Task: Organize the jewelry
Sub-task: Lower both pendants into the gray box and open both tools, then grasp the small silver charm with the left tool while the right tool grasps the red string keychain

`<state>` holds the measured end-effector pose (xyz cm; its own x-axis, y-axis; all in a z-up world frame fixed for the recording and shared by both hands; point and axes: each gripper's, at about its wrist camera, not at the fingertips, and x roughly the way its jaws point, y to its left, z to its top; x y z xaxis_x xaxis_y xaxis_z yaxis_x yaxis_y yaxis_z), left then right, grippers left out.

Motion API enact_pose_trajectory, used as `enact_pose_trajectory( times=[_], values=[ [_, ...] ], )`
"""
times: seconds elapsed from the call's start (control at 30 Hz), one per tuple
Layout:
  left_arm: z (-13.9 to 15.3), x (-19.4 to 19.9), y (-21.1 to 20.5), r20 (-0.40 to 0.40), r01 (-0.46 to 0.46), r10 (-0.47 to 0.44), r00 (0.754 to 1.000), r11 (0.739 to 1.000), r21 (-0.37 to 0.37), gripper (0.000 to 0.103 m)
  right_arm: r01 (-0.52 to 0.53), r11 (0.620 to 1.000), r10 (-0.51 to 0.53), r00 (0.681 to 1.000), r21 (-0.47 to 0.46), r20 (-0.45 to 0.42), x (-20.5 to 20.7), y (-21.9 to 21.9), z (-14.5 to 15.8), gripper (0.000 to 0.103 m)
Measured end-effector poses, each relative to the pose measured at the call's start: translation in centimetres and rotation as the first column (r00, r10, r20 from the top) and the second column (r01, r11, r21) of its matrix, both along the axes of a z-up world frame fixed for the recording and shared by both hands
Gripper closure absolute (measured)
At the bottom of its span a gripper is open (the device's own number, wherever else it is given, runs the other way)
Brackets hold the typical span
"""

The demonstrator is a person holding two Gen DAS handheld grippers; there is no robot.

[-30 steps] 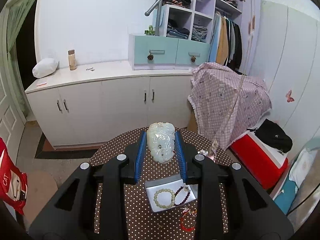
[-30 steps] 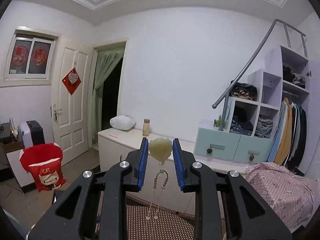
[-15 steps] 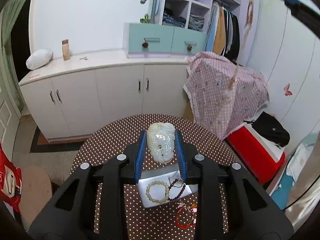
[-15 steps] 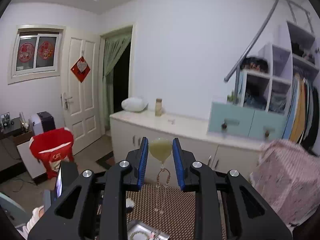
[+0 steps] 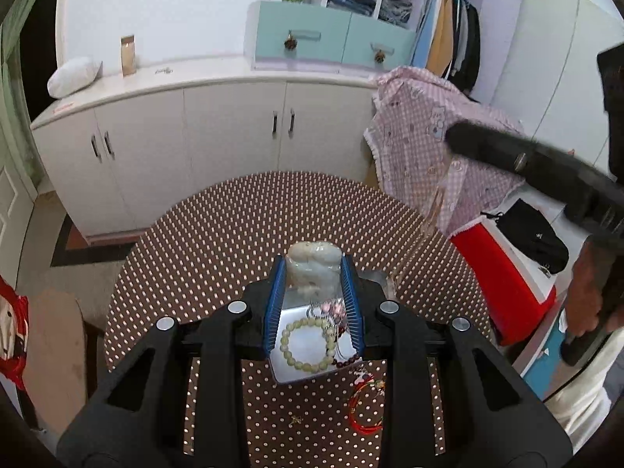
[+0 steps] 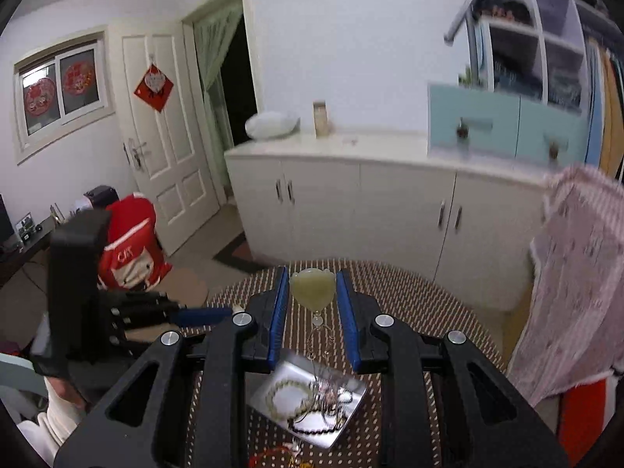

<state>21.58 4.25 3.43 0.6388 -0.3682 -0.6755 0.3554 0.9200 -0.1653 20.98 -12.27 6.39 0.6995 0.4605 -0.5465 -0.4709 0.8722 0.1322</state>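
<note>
**A:** What do we have in our hands right now?

**B:** Our left gripper (image 5: 314, 296) has its blue jaws closed onto the sides of a pale carved jade pendant (image 5: 313, 268), held above the far end of a small metal tray (image 5: 290, 375). Our right gripper (image 6: 313, 312) pinches a smaller yellow-green pendant (image 6: 312, 290) the same way, its jaws narrowed to the stone's width. A thin beaded cord (image 6: 318, 335) dangles from it down toward the tray (image 6: 269, 384).

**A:** Where does the tray sit, and what is in it?

**B:** It rests on a round table with a brown, white-dotted cloth (image 5: 218, 234). Inside we see a pale green bead bracelet (image 5: 308, 345) and a dark red bead bracelet (image 5: 347, 358) touching it. The right camera also shows a tangle of chain or cord there, too blurred for us to name for certain.

**A:** So how far along are we?

**B:** We judge it to be partway. Two bracelets lie in the tray, and both pendants hang over it, not yet released. A red string bracelet (image 5: 364, 405) lies on the cloth just beside the tray, and a tiny gold charm (image 5: 295, 420) sits near it. Those two look like what is left to gather.
</note>
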Motion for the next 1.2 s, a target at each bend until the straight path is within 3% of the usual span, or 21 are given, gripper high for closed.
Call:
enact_pose_trajectory(
  times=[0.13,0.37,0.4,0.43,0.5,0.97,1.2],
  values=[
    [-1.7,0.1,-0.2,-0.02,0.01,-0.01,1.0,1.0,0.002,0.074,-0.021,1.0,0.022,0.996,0.012,-0.089,0.6,0.0,-3.3,0.08],
    [-3.9,0.2,-0.5,-0.057,0.02,-0.019,0.998,1.0,0.013,0.074,-0.081,0.997,0.076,0.982,-0.017,-0.174,0.5,1.0,-6.2,0.079],
    [-4.3,0.3,-0.6,-0.067,0.017,-0.016,0.998,1.0,0.017,0.073,-0.084,0.996,0.079,0.981,-0.024,-0.177,0.5,1.0,-6.4,0.079],
    [-4.6,0.4,-0.5,-0.077,0.015,-0.013,0.997,1.0,0.02,0.065,-0.087,0.996,0.08,0.981,-0.031,-0.179,0.3,1.0,-6.5,0.077],
    [-5.1,0.4,-0.4,-0.085,0.011,-0.01,0.996,1.0,0.021,0.048,-0.079,0.996,0.071,0.983,-0.044,-0.17,0.2,0.8,-6.5,0.055],
    [-7.1,-0.1,0.9,-0.111,-0.027,0.031,0.993,0.999,0.041,0.048,-0.013,0.996,0.001,0.991,-0.089,-0.136,-0.8,-1.6,-7.4,0.04],
    [-8.4,-1.5,1.7,-0.126,-0.047,0.052,0.991,0.998,0.043,0.047,0.015,0.994,-0.031,0.988,-0.106,-0.15,-2.2,-2.4,-8.7,0.039]
  ],
)
